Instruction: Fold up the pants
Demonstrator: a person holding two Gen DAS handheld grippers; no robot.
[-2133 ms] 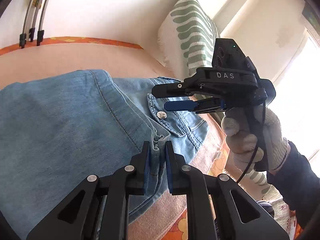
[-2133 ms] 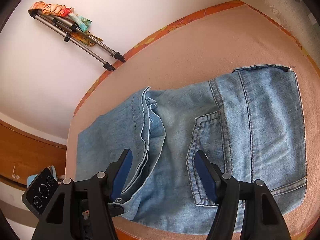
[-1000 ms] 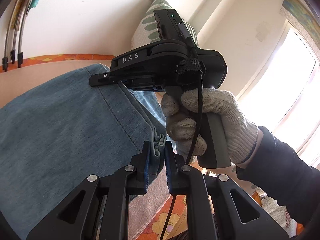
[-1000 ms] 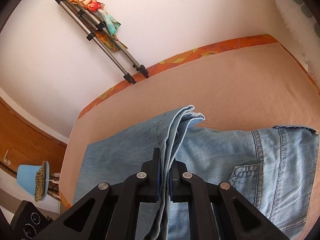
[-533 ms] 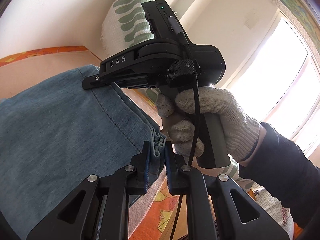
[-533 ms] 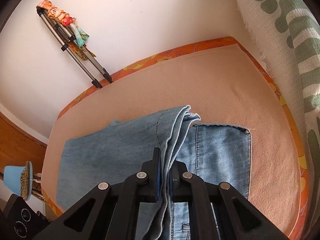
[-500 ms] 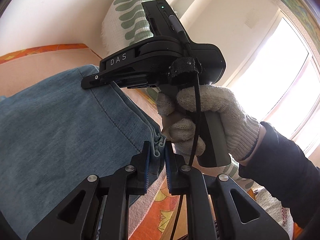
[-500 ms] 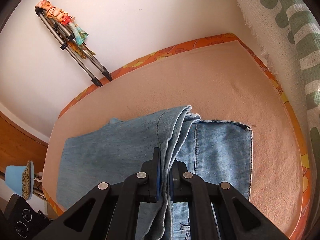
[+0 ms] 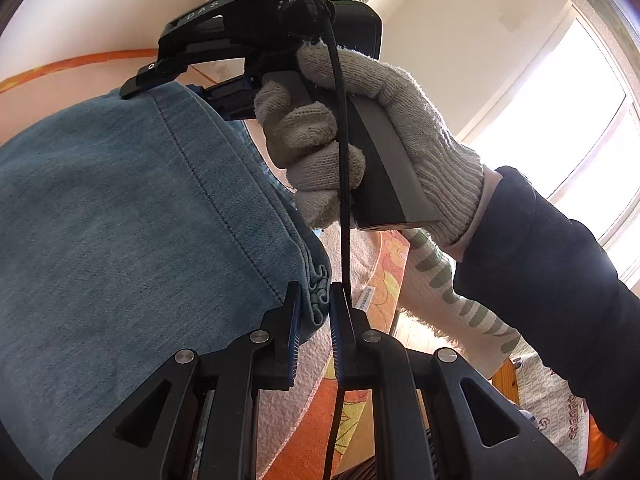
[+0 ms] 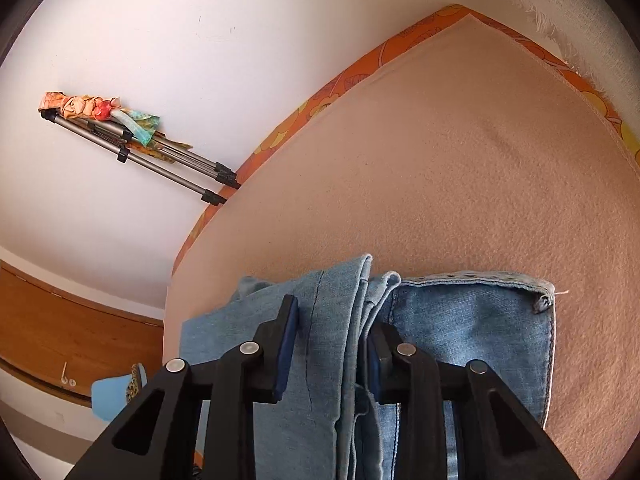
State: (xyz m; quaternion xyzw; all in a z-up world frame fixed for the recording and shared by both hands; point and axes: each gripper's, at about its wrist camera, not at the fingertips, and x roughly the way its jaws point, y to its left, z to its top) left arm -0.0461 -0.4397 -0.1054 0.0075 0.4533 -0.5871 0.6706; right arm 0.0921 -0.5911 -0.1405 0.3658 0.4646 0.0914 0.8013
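Light blue denim pants (image 9: 120,220) lie folded on a peach blanket (image 10: 460,160). My left gripper (image 9: 314,308) is shut on the bunched hem edge of the pants. My right gripper (image 10: 332,340) has its jaws spread apart, with the folded pant-leg edge (image 10: 344,288) lying loosely between them, over the waist part (image 10: 480,320). In the left wrist view the right gripper (image 9: 168,76), held by a gloved hand (image 9: 360,120), rests at the far edge of the denim.
A green-patterned pillow (image 9: 460,280) stands at the right. An orange floral sheet (image 9: 352,400) borders the blanket. A folded tripod (image 10: 140,152) leans on the white wall. A window (image 9: 580,100) is bright at right.
My right gripper's jaws have opened and let go of the pant-leg edge, which now rests over the waist part. My left gripper stays shut on the hem.
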